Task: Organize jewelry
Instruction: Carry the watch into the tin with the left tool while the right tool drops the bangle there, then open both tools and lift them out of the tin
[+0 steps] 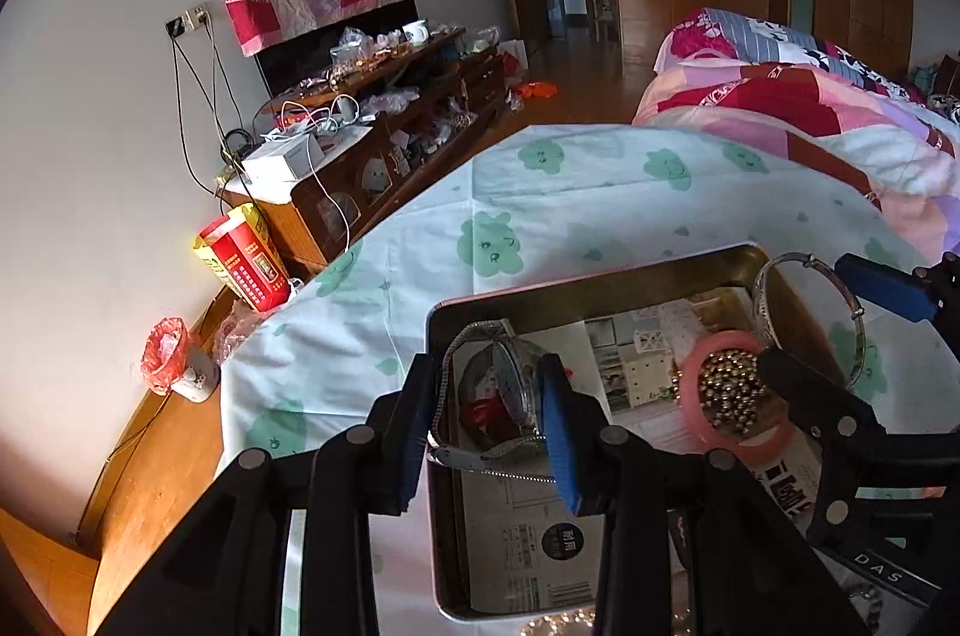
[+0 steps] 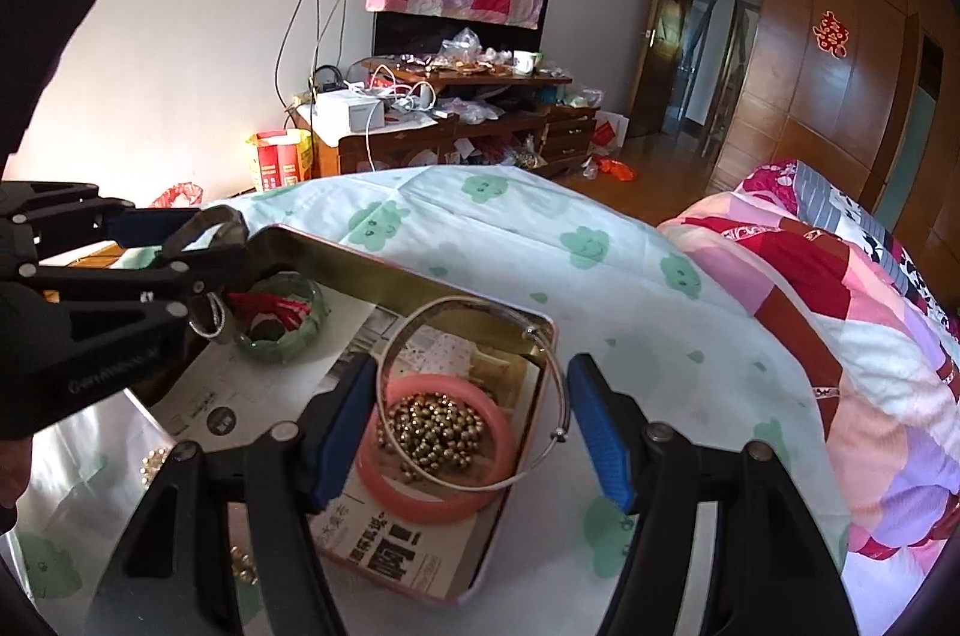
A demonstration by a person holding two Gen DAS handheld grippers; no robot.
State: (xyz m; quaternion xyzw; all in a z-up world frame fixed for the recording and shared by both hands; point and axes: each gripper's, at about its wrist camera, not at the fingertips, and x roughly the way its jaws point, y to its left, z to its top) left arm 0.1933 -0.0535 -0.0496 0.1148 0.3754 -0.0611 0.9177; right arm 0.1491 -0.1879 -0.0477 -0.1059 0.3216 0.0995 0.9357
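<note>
A metal tin lined with printed paper sits on the table; it also shows in the right wrist view. My left gripper is shut on a metal-band watch over the tin's left end, above a green bangle with a red tassel. My right gripper holds a thin silver bangle between its pads, over the tin's right end. Under it lies a pink bangle around a heap of gold beads.
The table wears a pale cloth with green clouds. Gold beads lie on the clear cover near the tin's front. A bed with a patchwork quilt is at right. A cluttered wooden cabinet stands against the wall.
</note>
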